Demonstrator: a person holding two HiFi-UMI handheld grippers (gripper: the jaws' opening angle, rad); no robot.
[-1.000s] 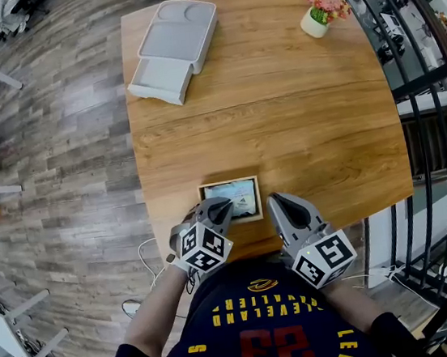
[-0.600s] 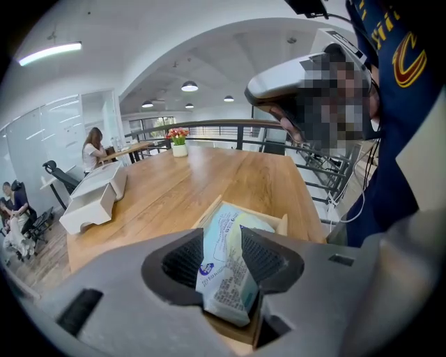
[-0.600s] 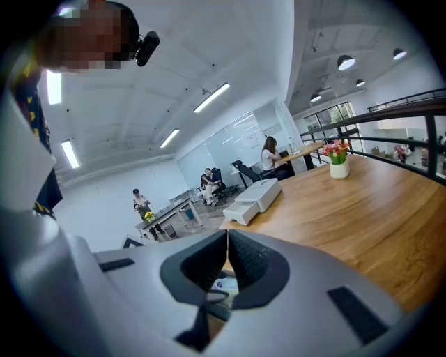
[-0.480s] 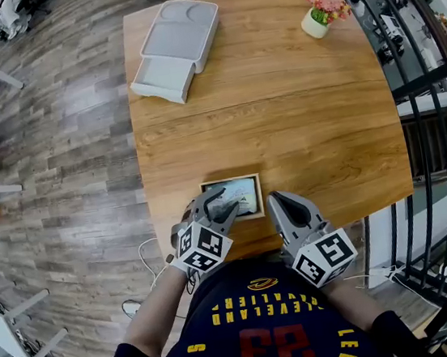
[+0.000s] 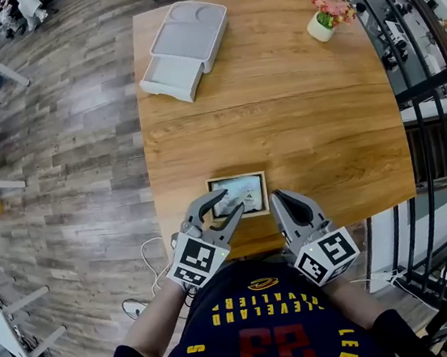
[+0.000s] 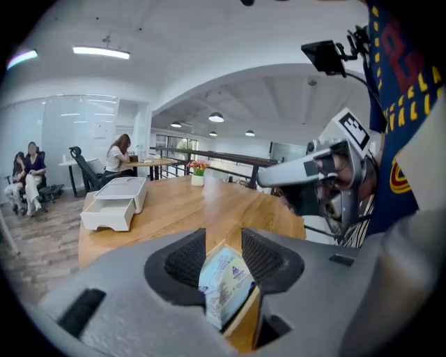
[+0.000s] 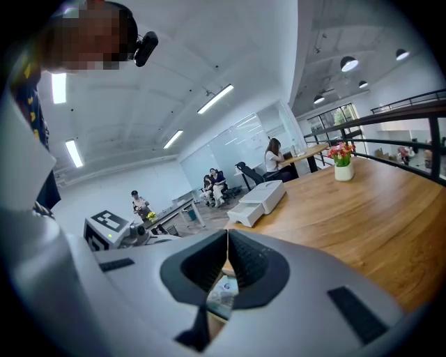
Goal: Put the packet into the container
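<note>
Wood surface (image 5: pixel 280 109) spreads out below me, with a white drawer box (image 5: pixel 184 50) at its far left corner. My left claw (image 5: pixel 224 205) hangs with its jaws wide apart over the near left corner of the small wooden container (image 5: pixel 236 177), and my right claw (image 5: pixel 280 199) is closed and empty just beside its right wall. Inside that container lies the packet (image 5: pixel 238 196), seen between my left pads, which do not press on it.

You are working over a table (image 5: pixel 280 109) whose smooth varnished wood is catching a soft sheen. Your left gripper (image 5: pixel 223 205) and right gripper (image 5: pixel 279 199) are showing matt grey plastic with ribbed pads. The packet (image 5: pixel 236 195) is looking like glossy printed film, perhaps, inside a pale wooden container (image 5: pixel 264 194).
</note>
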